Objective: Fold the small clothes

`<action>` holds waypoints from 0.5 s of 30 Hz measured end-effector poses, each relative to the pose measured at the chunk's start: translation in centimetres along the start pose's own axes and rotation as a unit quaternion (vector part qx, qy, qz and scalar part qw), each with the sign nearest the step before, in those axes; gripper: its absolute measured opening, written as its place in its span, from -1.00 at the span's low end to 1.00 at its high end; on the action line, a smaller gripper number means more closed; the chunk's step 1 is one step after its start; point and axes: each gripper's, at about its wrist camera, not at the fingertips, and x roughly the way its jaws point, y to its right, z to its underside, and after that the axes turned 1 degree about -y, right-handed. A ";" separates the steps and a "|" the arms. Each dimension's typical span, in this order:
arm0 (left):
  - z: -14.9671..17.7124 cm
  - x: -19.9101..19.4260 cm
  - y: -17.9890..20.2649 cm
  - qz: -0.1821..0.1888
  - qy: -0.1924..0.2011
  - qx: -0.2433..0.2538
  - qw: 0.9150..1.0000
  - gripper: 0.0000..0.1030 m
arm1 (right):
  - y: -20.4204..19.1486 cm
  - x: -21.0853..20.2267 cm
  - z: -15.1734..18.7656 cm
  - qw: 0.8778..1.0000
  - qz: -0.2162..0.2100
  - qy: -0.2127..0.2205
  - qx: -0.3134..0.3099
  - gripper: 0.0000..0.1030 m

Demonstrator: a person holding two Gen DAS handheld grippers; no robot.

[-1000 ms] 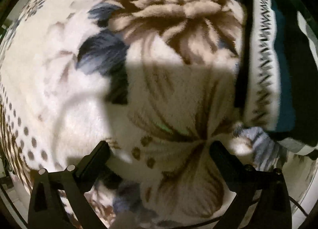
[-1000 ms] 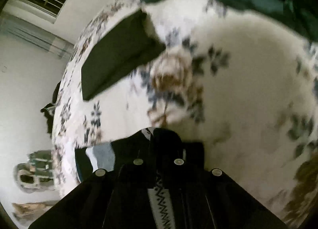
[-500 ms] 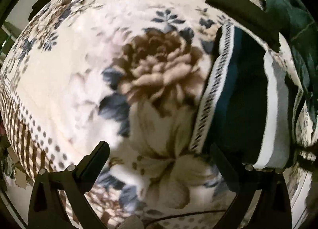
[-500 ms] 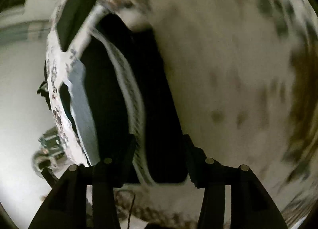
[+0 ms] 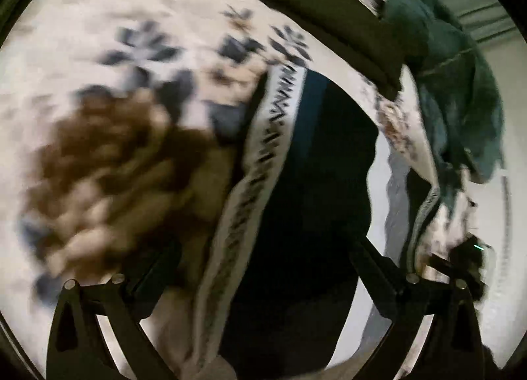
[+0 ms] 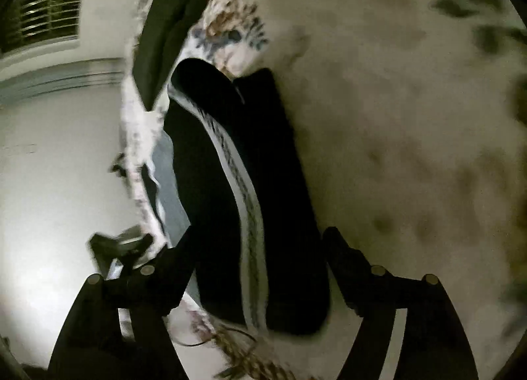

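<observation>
Since a second ago the right tool (image 6: pixel 260 248) has let go of the dark patterned garment (image 6: pixel 250 202) and now stands with fingers apart above it. The left tool (image 5: pixel 263 264), also spread and empty, has swung over it. The garment lies folded on the bed (image 5: pixel 108 60), so this fold appears complete. A floral blanket covers the bed; a window (image 6: pixel 42 17) shows behind.
</observation>
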 end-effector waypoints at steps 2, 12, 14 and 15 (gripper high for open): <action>-0.8 1.7 -0.2 0.018 -0.023 0.002 1.000 1.00 | 0.5 1.9 -1.3 0.999 -0.031 -0.035 -0.004 0.50; -2.4 4.2 0.3 0.089 -0.050 -0.006 0.995 1.00 | -1.3 6.6 -1.6 0.987 -0.077 -0.125 -0.064 0.54; -2.5 4.4 0.7 0.096 -0.052 -0.004 0.994 1.00 | -1.8 7.5 -1.4 0.986 -0.076 -0.131 -0.068 0.54; -2.6 4.3 1.0 0.107 -0.048 -0.002 0.993 1.00 | -2.2 7.8 -1.2 0.987 -0.071 -0.129 -0.072 0.53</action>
